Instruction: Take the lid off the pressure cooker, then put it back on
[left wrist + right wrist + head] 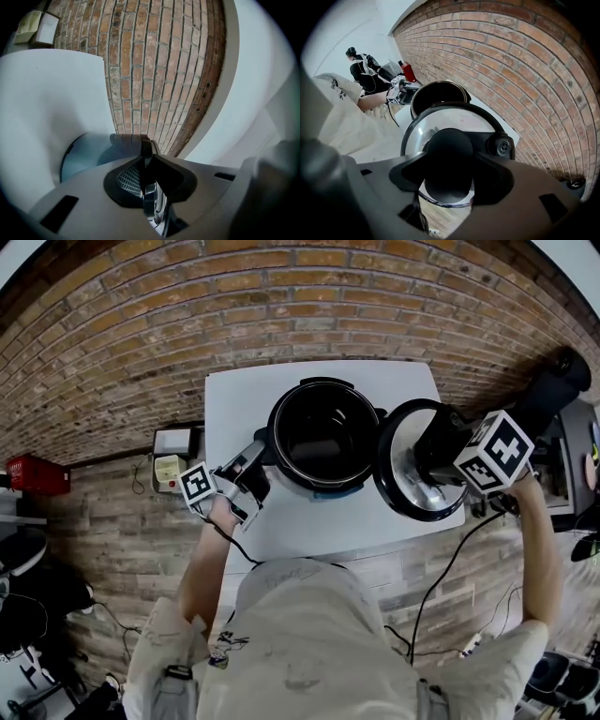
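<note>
The pressure cooker (323, 486) stands open on the white table (234, 399), its dark inner pot empty. My left gripper (255, 465) is at its left side, shut on the cooker's thin black side handle (146, 154), which sits edge-on between the pads. My right gripper (433, 451) points down, shut on the lid's black knob (447, 164). It holds the glass lid (405, 486) in the air, to the right of the pot and tilted. In the right gripper view the lid (454, 117) hangs in front of the open pot (438, 93).
A brick wall rises behind the table. On the floor to the left lie a red box (37, 472) and small white boxes (171, 456). Cables trail at the front right, and dark equipment (562, 381) stands to the right. A person (361, 70) stands far off.
</note>
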Motion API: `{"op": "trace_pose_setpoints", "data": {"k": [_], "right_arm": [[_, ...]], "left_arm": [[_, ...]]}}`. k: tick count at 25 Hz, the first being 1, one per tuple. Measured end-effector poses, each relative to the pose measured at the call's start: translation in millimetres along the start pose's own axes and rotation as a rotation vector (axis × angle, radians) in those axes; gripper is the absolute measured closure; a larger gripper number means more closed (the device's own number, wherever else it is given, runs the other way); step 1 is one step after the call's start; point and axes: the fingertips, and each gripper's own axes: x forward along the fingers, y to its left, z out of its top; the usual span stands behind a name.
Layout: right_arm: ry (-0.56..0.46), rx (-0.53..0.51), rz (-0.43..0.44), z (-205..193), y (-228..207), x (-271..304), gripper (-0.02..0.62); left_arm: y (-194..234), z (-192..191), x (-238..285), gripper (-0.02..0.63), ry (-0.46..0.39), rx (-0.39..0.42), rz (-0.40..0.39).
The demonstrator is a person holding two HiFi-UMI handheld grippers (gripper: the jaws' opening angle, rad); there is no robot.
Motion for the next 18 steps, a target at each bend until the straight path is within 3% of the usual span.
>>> {"op": "trace_pose_setpoints", "data": {"k": [5, 18], "right_arm": [[-0.042, -0.080, 0.031, 47.0, 14.3, 0.4, 0.298], [-0.021, -0.285, 0.104, 136.2, 44.2, 38.2, 0.298]], "left_arm": [[-0.5, -0.3, 2.0, 0.540, -0.003, -0.002, -0.007], [-0.8, -0.7, 7.4, 0.540, -0.009, 0.009, -0.007]]}}
